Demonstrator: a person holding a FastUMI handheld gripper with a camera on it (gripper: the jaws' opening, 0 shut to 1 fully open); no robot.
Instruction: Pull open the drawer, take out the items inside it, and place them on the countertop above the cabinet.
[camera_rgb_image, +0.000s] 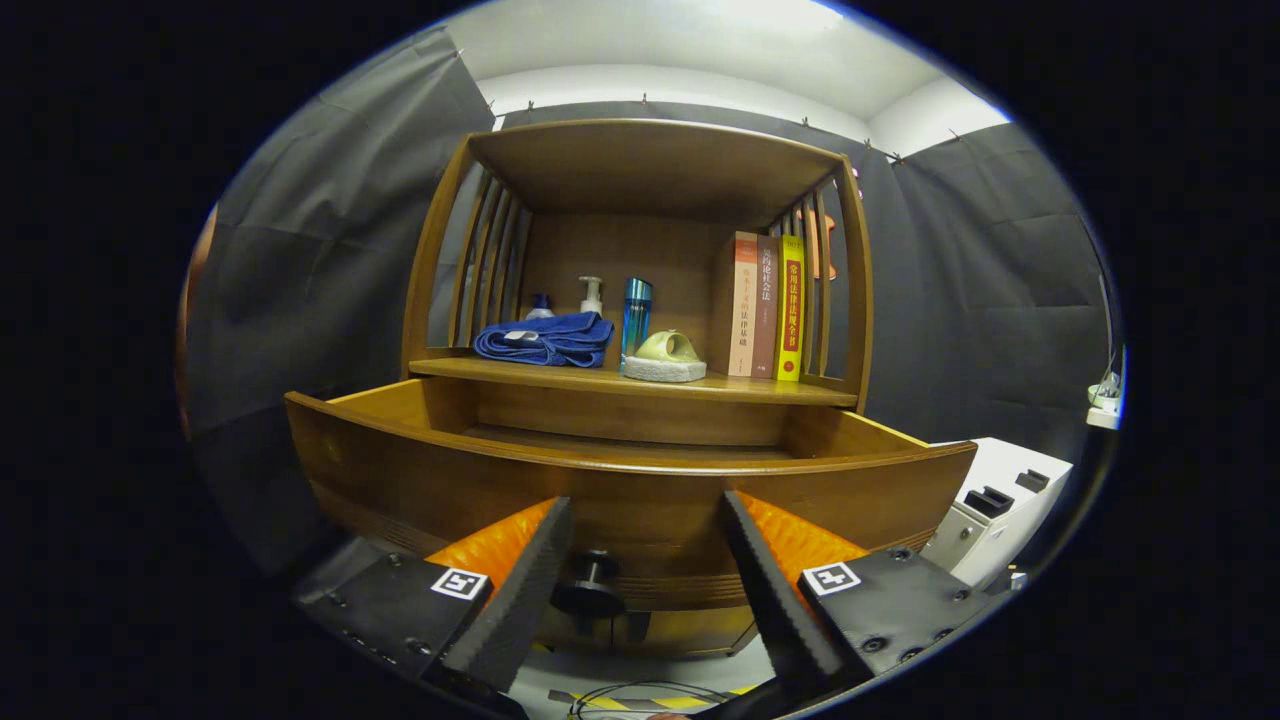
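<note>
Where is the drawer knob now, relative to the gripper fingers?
In the gripper view, the dark drawer knob sits on the open drawer's front, between the open fingers, nearer the left one and untouched.

Polished brown wood, smooth with a low sheen, forms the cabinet (640, 160) and its drawer (630, 480). A soft blue cloth towel (545, 340) lies folded beside a glossy blue bottle (636, 315). The tongs (645, 590), parted, carry matt black ribbed pads.

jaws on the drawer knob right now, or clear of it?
Apart. Gripper view: the gripper is open, the knob sitting between the jaws with gaps on both sides, nearer the left one.
</note>
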